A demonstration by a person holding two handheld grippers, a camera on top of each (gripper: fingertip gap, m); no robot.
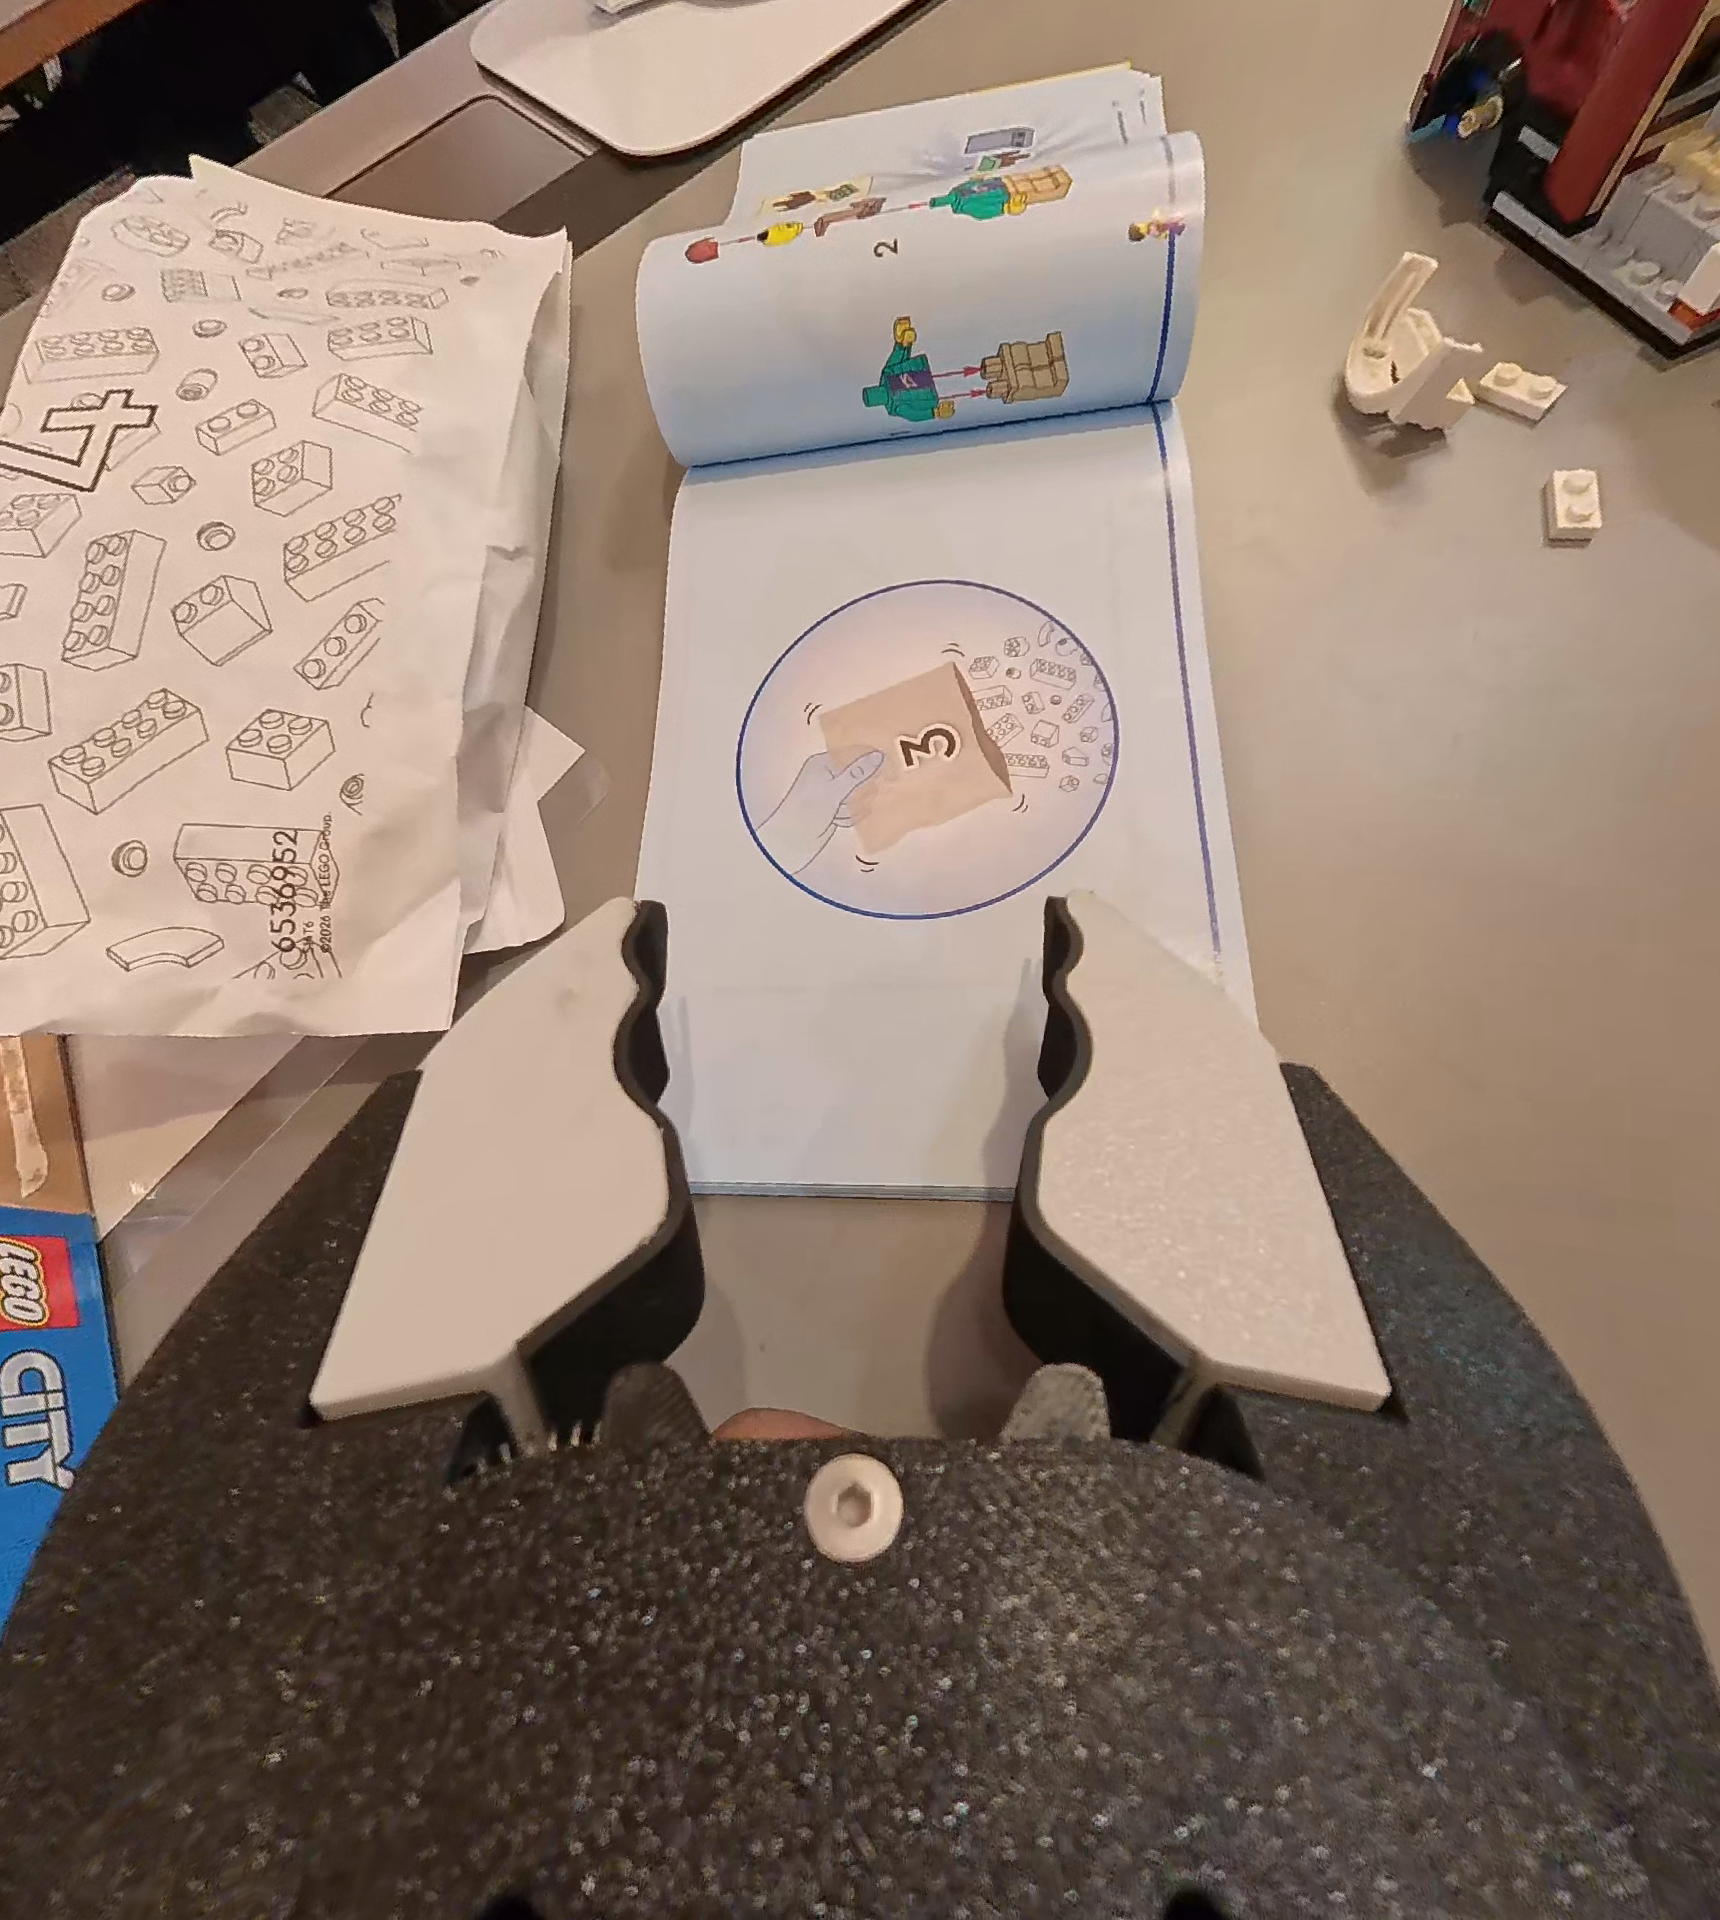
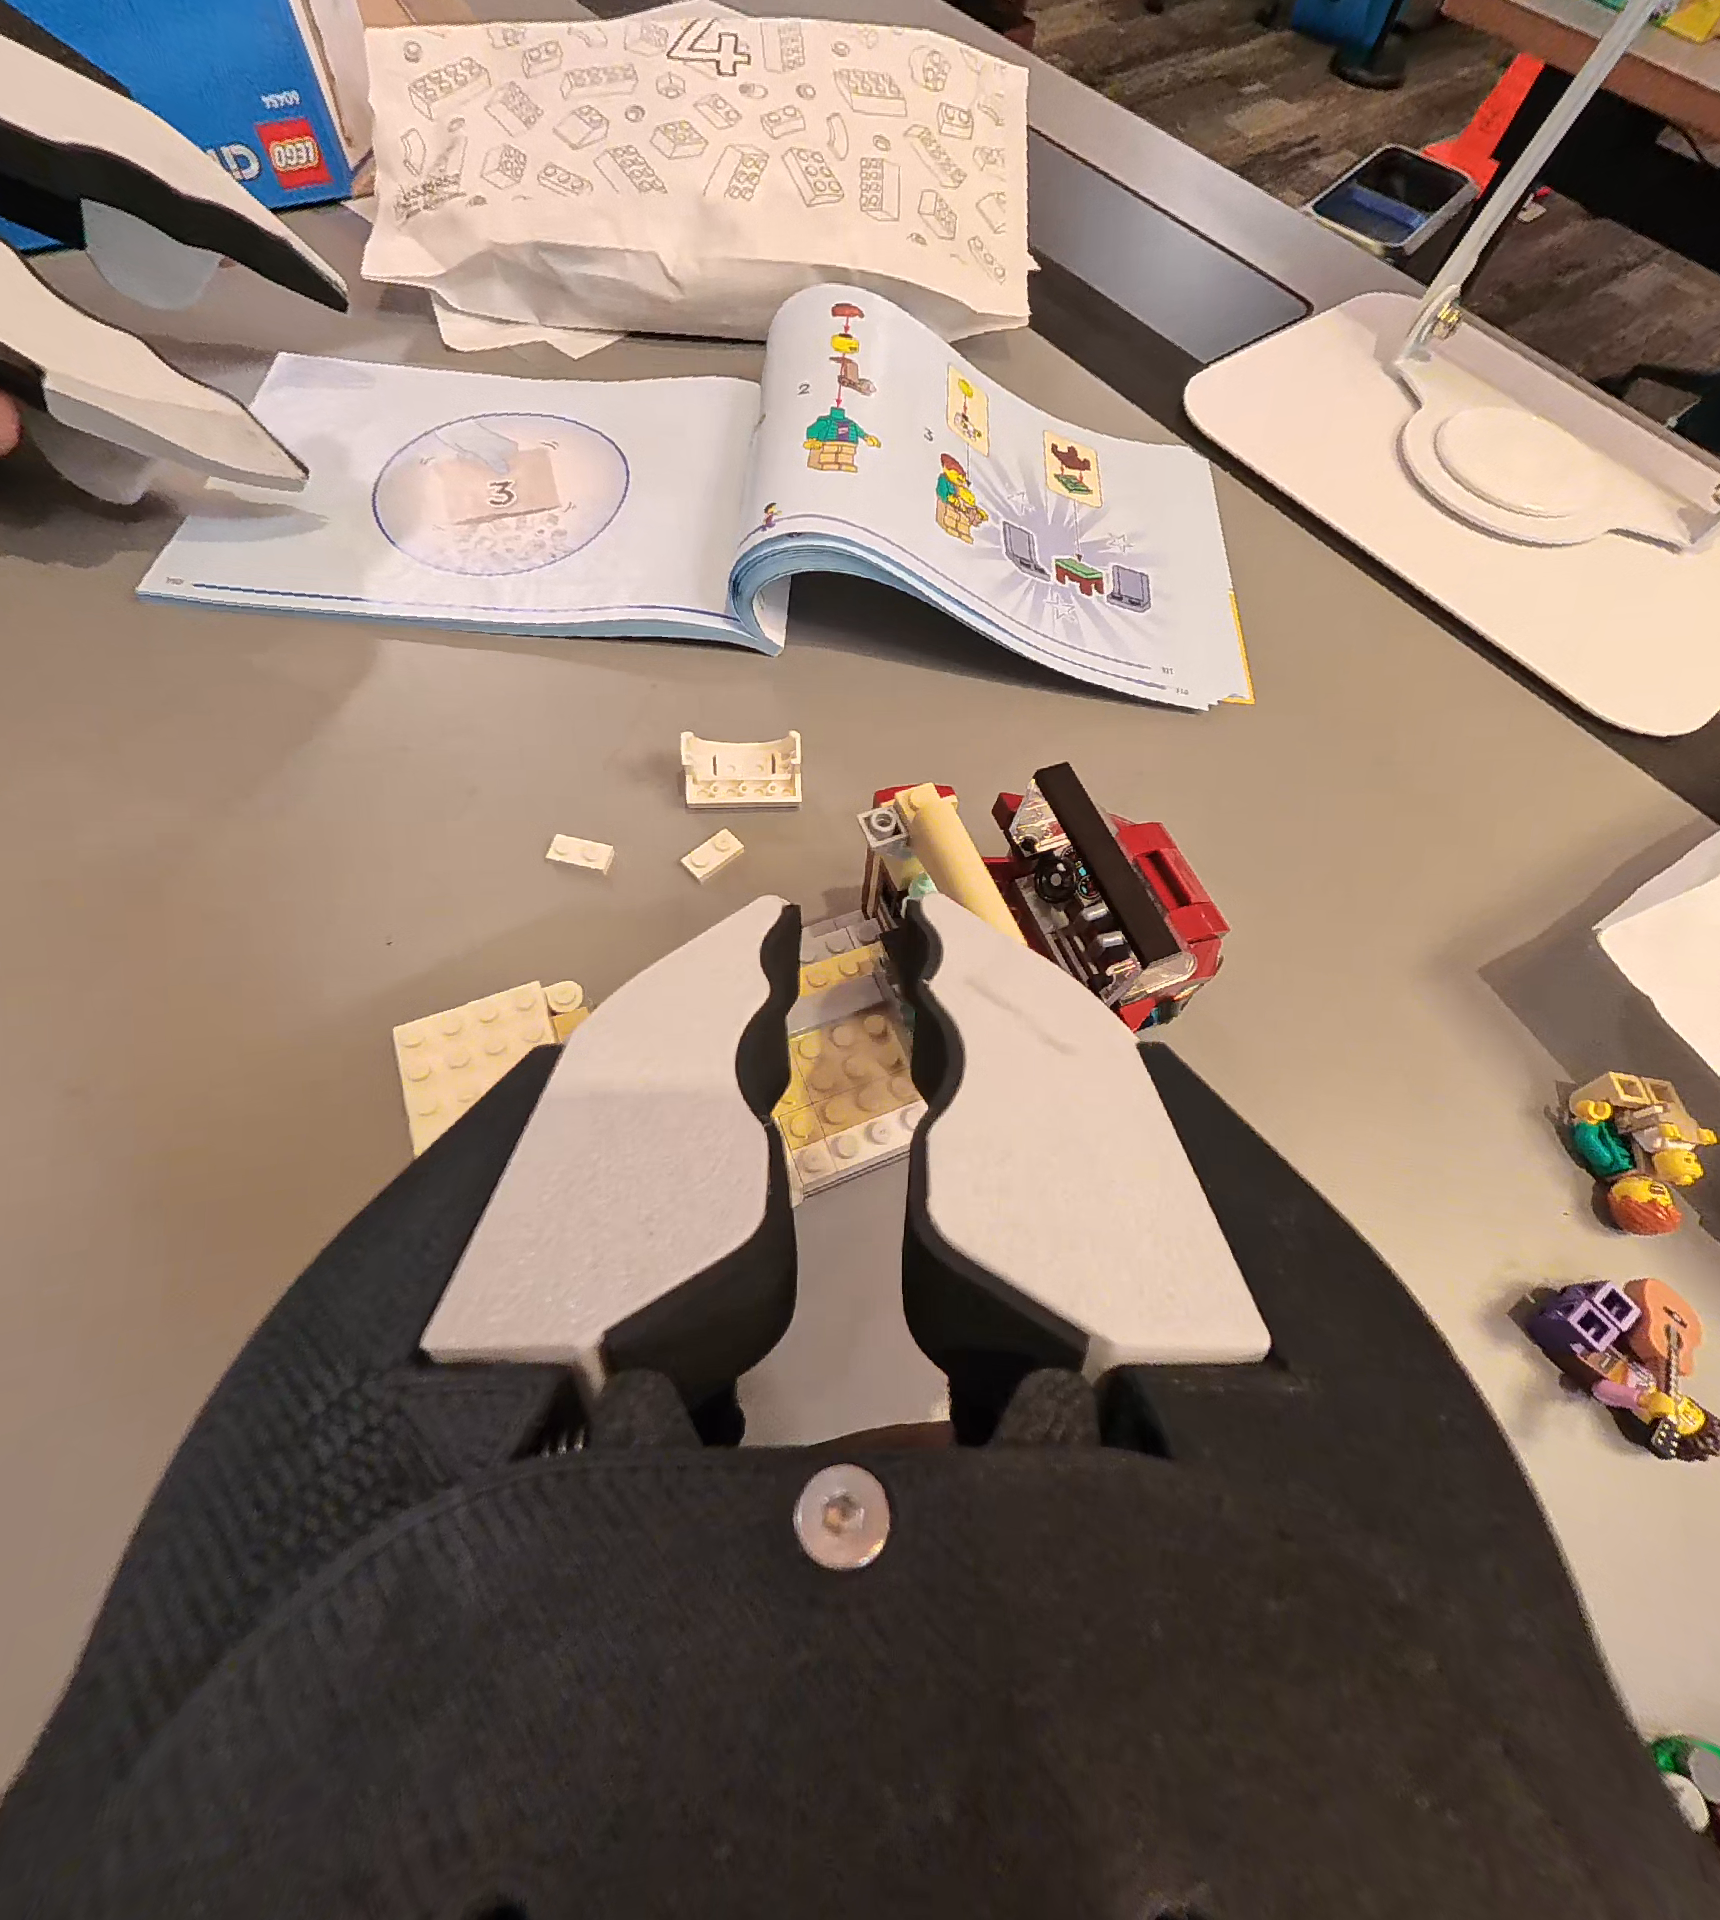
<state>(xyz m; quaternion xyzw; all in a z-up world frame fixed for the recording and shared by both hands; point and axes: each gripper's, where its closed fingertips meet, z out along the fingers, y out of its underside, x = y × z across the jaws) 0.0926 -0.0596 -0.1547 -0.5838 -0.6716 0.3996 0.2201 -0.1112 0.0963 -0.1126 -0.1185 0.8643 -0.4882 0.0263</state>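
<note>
My left tool (image 1: 856, 925) hangs released, nothing in it, over the near page of the open booklet (image 1: 939, 1039). My right tool (image 2: 856, 925), jaws narrowly parted, seemingly empty, hovers over the brick model (image 2: 1095, 883) just nearer me than that booklet.

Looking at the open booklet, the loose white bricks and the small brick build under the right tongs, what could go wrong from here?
1. The left tongs stand wide open over the booklet; its curled page could flip shut.
2. The right tongs sit low over the brick build; a nudge might knock parts loose.
3. The small white plates lie loose nearby and could be swept off.
</note>
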